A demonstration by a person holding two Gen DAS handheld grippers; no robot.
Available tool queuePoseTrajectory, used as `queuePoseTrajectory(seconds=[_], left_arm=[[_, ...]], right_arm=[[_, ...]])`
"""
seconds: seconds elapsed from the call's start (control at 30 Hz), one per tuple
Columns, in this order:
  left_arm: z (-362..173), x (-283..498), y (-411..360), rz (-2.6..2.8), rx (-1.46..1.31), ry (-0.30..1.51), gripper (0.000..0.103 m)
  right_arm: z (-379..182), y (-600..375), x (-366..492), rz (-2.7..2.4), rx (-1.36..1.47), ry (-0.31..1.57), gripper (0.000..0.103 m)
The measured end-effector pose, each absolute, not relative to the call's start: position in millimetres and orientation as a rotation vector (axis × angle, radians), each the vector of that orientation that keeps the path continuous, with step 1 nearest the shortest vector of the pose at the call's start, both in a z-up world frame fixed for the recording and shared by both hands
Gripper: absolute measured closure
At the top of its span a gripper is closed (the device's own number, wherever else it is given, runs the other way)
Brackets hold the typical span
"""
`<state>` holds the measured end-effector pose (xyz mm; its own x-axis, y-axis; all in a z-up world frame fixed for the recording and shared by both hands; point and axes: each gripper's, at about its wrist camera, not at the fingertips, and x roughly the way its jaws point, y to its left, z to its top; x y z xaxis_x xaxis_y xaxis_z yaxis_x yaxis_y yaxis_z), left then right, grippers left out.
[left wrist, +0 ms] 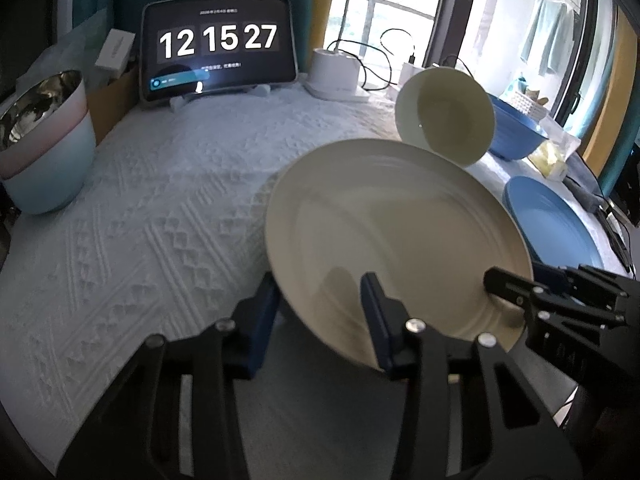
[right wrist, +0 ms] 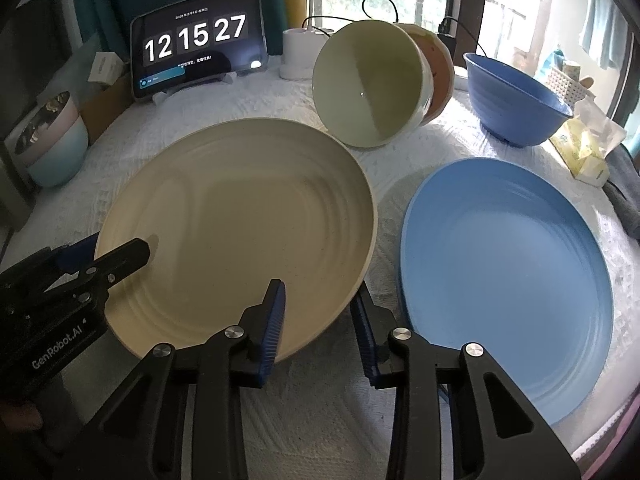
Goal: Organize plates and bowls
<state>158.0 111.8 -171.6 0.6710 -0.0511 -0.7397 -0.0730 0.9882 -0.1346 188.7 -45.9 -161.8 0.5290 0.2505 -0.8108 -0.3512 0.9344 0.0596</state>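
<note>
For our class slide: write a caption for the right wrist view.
Both grippers, right gripper and left gripper, straddle the cream plate rim beside the blue plate.

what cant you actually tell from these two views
- Whether either gripper actually pinches the cream plate: in both views its rim sits between wide-set fingers, contact hidden.
- What lies under the cream plate: covered by it.
- Orange bowl: mostly hidden behind the tipped green bowl in the right wrist view.
- Small text on the tablet: too small to read.
</note>
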Motion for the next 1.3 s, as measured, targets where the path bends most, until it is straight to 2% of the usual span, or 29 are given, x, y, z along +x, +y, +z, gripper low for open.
queuePoseTrajectory(seconds=[0.6, 1.3], left_arm=[[-143, 144, 92, 0.017, -0.128, 0.746, 0.060], [-122, 152, 15, -0.059, -0.059, 0.753, 0.060]], right_arm=[[-135, -65, 177, 0.368, -0.087, 0.860, 0.067], [-124, -139, 176, 0.311, 0.018, 0.817, 0.067]])
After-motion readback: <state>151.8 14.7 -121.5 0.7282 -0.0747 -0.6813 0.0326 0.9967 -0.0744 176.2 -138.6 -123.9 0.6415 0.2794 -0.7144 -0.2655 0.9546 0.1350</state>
